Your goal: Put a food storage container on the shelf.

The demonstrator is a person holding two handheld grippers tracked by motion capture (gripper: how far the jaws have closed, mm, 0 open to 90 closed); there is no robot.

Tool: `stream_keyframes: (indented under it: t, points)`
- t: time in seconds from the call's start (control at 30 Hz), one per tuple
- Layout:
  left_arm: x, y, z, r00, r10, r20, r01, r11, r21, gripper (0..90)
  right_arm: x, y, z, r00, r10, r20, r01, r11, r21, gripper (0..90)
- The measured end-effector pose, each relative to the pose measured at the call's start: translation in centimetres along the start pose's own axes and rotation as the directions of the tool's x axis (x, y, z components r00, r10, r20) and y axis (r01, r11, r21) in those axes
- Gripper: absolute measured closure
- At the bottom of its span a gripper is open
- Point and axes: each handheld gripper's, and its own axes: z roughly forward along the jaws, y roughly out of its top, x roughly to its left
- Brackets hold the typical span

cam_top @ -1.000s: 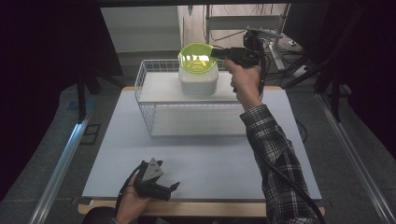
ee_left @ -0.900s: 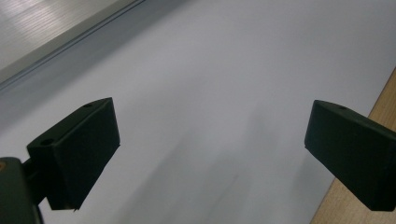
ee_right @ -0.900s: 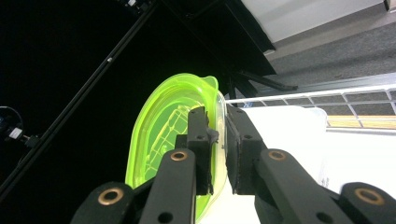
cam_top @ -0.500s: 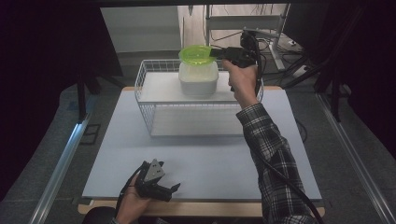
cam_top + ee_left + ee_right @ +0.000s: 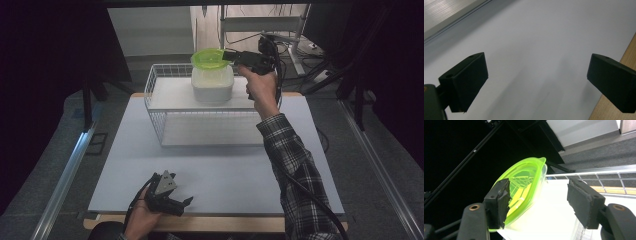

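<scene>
The right gripper (image 5: 231, 55) has just been opening, jaws apart around the lid's (image 5: 209, 58) 3 o'clock rim. Lid rests on the tub (image 5: 212, 82), basket (image 5: 159, 117) at 12 o'clock. It looks light, thin, flexible, slippery; grip the rim tab. Left gripper (image 5: 184, 204) idles open.

the translucent lime-green plastic lid (image 5: 209, 58) looks glossy and smooth, sitting on a milky white plastic tub (image 5: 212, 83) with a soft sheen. the white wire basket (image 5: 165, 131) is thin coated metal, smooth. the pale grey table sheet (image 5: 215, 170) is matt and even, with a bare wood edge (image 5: 210, 223) along the front. the right gripper (image 5: 539, 202) has black pads of rough, worn rubbery foam; the left gripper (image 5: 536, 82) has matt black plastic jaws. the checked sleeve (image 5: 300, 180) is woven cloth.
</scene>
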Motion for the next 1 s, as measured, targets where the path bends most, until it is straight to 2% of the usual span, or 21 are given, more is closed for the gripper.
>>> stream_keyframes:
  t: [0.2,0.43,0.6,1.0]
  points:
    - [0.0,0.0,0.1,1.0,0.002,-0.001,-0.002,1.0,0.002,3.0,0.1,-0.8,-0.8,0.9981,-0.05,-0.035,0.05,0.999,-0.004,30.2]
    - [0.0,0.0,0.0,1.0,-0.001,-0.002,0.001,1.0,-0.001,3.0,0.8,-1.6,-1.9,0.9892,-0.144,-0.028,0.144,0.99,-0.007,24.1]
    - [0.0,0.0,-0.1,0.9999,-0.008,0.01,0.008,0.9999,-0.014,3.0,1.0,-2.1,-2.6,0.9793,-0.202,-0.015,0.202,0.979,0.005,21.6]
    - [0.1,0.0,-0.1,0.9998,-0.011,0.014,0.011,0.9999,-0.013,3.0,0.9,-3.8,-3.6,0.9693,-0.245,-0.026,0.245,0.969,0.024,17.5]
